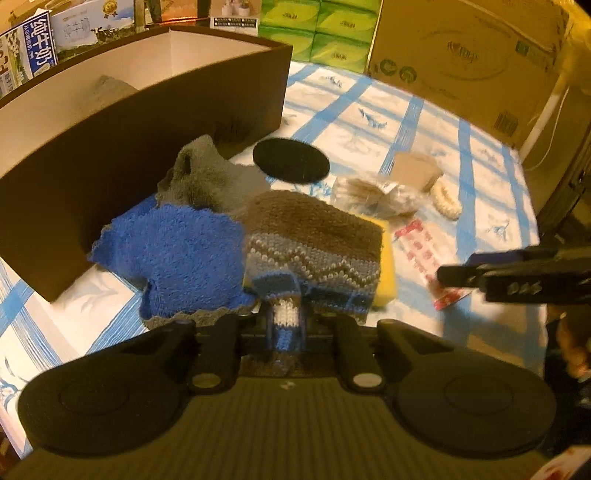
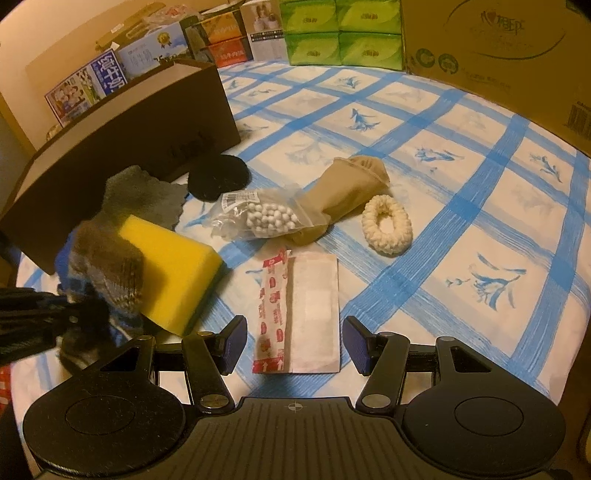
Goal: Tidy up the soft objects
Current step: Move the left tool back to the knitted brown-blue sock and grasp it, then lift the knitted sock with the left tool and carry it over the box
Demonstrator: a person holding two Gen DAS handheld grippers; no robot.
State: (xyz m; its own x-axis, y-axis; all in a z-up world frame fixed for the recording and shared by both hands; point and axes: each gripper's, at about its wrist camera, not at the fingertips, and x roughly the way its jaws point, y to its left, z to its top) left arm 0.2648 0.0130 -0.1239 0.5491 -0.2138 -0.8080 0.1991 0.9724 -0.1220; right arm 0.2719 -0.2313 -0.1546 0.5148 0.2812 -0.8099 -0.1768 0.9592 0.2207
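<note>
My left gripper is shut on a brown and blue knitted piece, held over a blue towel, a grey cloth and a yellow sponge. The knit and sponge also show in the right wrist view. My right gripper is open and empty above a flat white and red packet. It shows at the right of the left wrist view. A brown box stands at the left with something grey inside.
On the blue-checked cloth lie a black round pad, a bag of white beads, a tan stocking and a cream braided ring. Cartons and green tissue packs line the back.
</note>
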